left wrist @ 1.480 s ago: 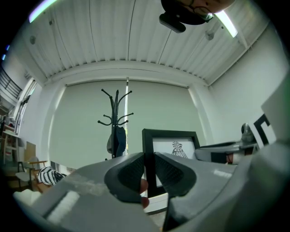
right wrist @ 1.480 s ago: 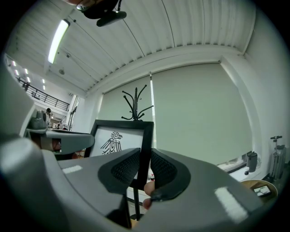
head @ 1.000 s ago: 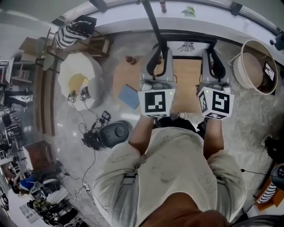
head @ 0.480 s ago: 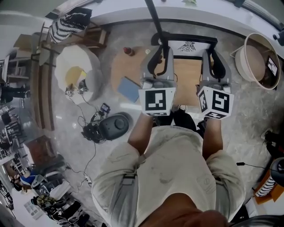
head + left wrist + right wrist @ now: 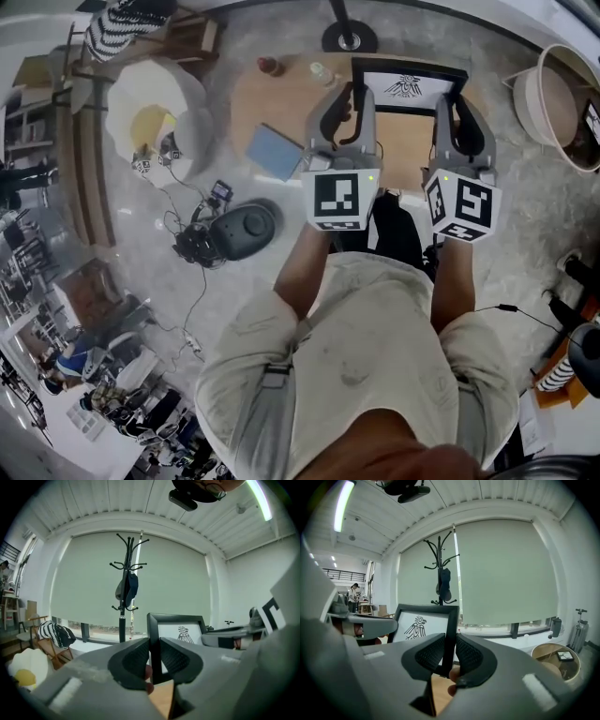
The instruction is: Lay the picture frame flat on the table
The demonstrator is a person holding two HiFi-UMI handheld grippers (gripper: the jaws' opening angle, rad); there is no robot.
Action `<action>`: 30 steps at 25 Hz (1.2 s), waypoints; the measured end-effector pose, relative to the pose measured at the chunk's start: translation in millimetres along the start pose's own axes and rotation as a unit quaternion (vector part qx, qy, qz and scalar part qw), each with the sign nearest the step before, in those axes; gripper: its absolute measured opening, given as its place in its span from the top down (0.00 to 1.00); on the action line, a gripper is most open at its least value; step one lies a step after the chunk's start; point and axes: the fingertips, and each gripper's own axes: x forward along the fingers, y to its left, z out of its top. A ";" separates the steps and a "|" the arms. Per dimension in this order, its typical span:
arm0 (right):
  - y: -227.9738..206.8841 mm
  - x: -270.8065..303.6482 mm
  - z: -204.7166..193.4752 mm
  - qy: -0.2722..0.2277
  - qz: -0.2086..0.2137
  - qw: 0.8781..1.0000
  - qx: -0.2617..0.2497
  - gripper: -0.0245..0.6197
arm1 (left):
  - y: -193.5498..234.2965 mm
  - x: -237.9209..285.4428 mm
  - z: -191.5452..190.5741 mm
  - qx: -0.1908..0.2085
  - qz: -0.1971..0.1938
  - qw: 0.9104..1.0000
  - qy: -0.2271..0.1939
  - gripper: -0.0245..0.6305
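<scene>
**A:** Head view, quick.
**B:** Black picture frame (image 5: 409, 84), roughly upright, over the far part of the wooden table (image 5: 272, 112), held between both tools. Left gripper (image 5: 349, 94) is on its left rail, right gripper (image 5: 459, 96) on its right rail. Small bottle (image 5: 322, 73) sits just left of the left fingers. Blue pad (image 5: 275, 152) is further left, nearer the person. Can't tell if the frame's bottom edge touches the wood.

**A:** Left gripper view?
**B:** Pads (image 5: 133, 660) clamped on the left rail, with only a thin strip of frame between them. Bird print (image 5: 185, 633) is just right of the fingers. It's a narrow bite, so I'd guess the rail could pivot or slide out once the frame is tipped.

**A:** Right gripper view?
**B:** Same. Fingers (image 5: 471, 656) pinched on the right rail, print to their left, tabletop below the fingertips.

**A:** Main risks?
**B:** If the hands tip out of step, the frame twists and one grip may pop. Lowering too fast could slam its face on the wood. A drift leftward would clip the bottle. Laid too far beyond the fingertips, it may overhang the far edge.
</scene>
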 end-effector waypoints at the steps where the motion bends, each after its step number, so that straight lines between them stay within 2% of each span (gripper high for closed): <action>1: 2.3 2.2 -10.6 0.008 0.000 1.000 0.001 0.85 | 2.6 0.5 -11.0 -0.004 0.000 1.000 0.008 0.84; 8: 10.6 9.1 -69.7 0.072 0.013 0.997 0.013 0.85 | 9.1 0.1 -70.8 -0.027 0.004 0.997 0.072 0.84; 13: 17.7 28.0 -146.7 0.125 0.019 0.992 0.025 0.85 | 19.3 5.8 -150.9 -0.062 0.010 0.989 0.131 0.84; 20: 37.7 38.9 -235.6 0.202 0.026 0.979 0.032 0.85 | 36.1 2.5 -244.1 -0.093 0.015 0.975 0.203 0.84; 30: 31.4 44.4 -327.6 0.288 0.031 0.956 0.056 0.84 | 27.3 8.5 -333.0 -0.114 0.014 0.952 0.283 0.84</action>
